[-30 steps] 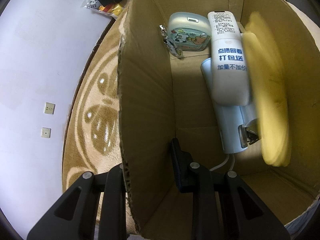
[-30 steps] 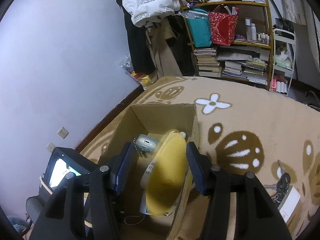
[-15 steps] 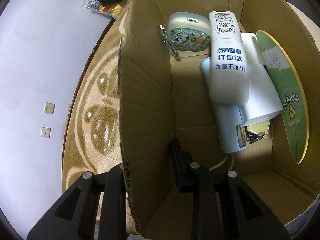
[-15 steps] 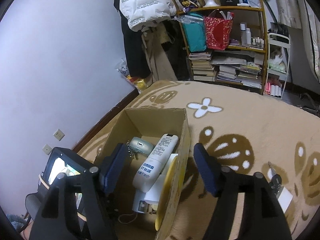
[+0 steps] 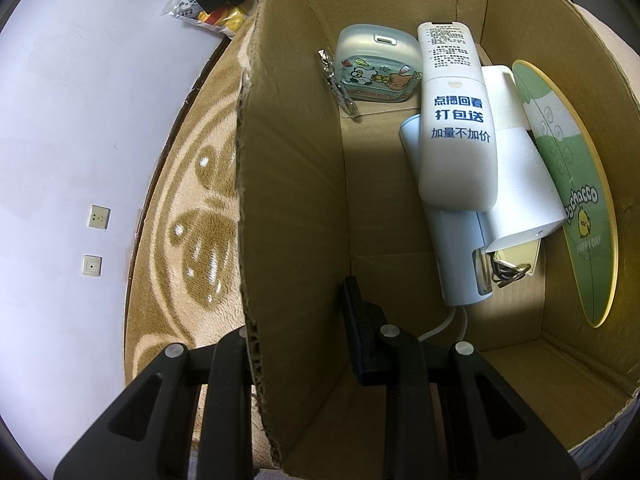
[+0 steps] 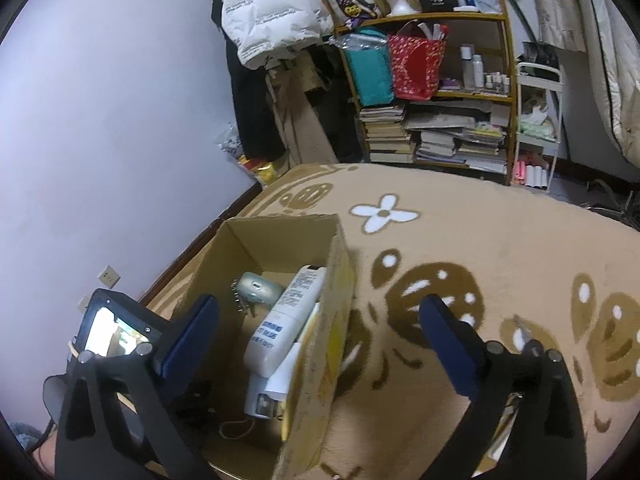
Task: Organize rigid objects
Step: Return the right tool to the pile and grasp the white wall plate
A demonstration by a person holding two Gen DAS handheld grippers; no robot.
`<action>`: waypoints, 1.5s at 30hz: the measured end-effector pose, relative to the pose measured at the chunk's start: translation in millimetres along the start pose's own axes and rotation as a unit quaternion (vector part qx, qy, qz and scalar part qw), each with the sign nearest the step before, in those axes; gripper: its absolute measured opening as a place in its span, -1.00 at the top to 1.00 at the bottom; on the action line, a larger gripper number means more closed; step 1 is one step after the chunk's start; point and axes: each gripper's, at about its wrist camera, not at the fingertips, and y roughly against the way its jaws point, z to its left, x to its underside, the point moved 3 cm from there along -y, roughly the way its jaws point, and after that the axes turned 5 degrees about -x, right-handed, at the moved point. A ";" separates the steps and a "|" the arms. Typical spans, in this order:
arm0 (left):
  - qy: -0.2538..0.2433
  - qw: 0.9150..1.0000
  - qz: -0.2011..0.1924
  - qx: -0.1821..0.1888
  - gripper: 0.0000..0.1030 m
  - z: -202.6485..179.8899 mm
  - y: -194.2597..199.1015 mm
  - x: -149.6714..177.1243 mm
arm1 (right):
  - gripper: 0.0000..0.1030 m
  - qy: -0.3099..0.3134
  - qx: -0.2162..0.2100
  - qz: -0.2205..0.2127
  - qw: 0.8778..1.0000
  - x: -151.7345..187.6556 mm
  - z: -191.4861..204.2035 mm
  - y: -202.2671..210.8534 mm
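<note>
Here the left gripper (image 5: 304, 320) clamps the box (image 5: 288, 184) wall, one finger inside and one outside, likely to steady it while things go in. The right gripper (image 6: 320, 340) hangs spread wide and empty above the rim. The disc (image 5: 568, 184) leans on edge against the far wall (a slim fit), beside the bottle (image 5: 456, 120) and case (image 5: 376, 68).
</note>
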 end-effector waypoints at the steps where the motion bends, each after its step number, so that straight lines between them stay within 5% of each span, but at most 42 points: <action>1: 0.000 1.000 0.000 0.000 0.54 -0.4 -0.2 0.0 | -1.00 0.000 0.005 -0.001 1.000 0.1 -2.2 1.2; 15: 0.001 1.000 -0.001 0.002 0.53 3.2 -0.7 3.1 | -1.00 -0.049 0.110 0.006 0.993 11.7 -75.5 17.7; 28: 0.001 1.000 -0.001 0.002 0.53 3.6 -0.9 3.4 | -1.00 -0.117 0.143 0.049 0.982 37.0 -135.2 23.8; 37: 0.000 1.000 -0.001 0.001 0.52 4.0 -1.0 4.0 | -1.00 -0.188 0.174 0.092 0.962 63.8 -173.8 18.1; 45: 0.001 1.000 0.000 0.001 0.52 5.0 -1.4 4.4 | -0.61 -0.217 0.186 0.116 0.951 75.7 -189.8 9.9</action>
